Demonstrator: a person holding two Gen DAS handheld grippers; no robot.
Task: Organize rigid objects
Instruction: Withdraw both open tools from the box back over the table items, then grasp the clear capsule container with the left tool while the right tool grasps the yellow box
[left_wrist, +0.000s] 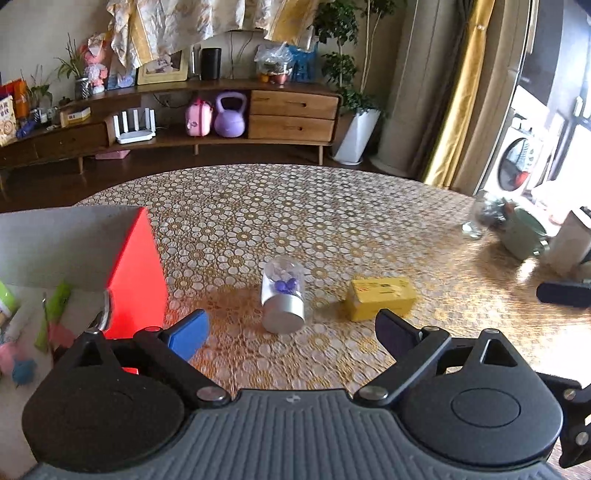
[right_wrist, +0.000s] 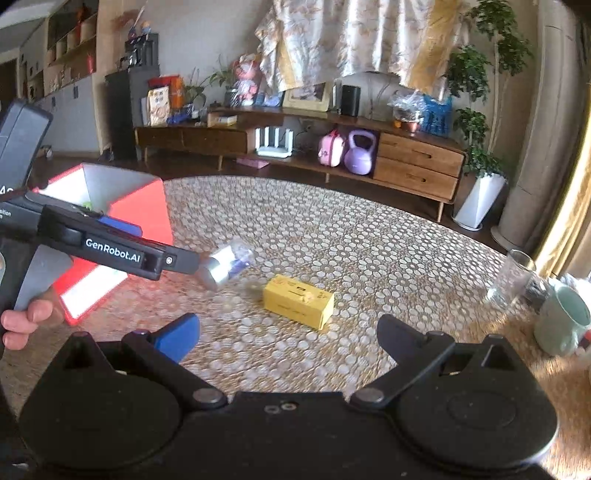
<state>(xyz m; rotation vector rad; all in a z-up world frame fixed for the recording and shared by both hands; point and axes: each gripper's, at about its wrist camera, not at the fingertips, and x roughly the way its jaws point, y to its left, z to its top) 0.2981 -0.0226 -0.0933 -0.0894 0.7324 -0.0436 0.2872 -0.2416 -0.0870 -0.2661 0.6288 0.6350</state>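
A clear jar (left_wrist: 282, 299) with a silver lid and blue and white bits inside lies on its side on the patterned table (left_wrist: 295, 214). My left gripper (left_wrist: 291, 332) is open, and the jar lies just ahead of its fingertips without being pressed. A yellow box (left_wrist: 380, 297) lies to the right of the jar. In the right wrist view my right gripper (right_wrist: 290, 336) is open and empty, a short way before the yellow box (right_wrist: 299, 301). The left gripper (right_wrist: 122, 251), held by a hand (right_wrist: 22, 325), reaches in from the left towards the jar (right_wrist: 227, 264).
A red open box (left_wrist: 136, 273) holding small items stands at the table's left. At the right edge are a drinking glass (right_wrist: 511, 275) and a green mug (right_wrist: 565, 321). Beyond the table (right_wrist: 332, 229) stands a wooden sideboard (right_wrist: 417, 162).
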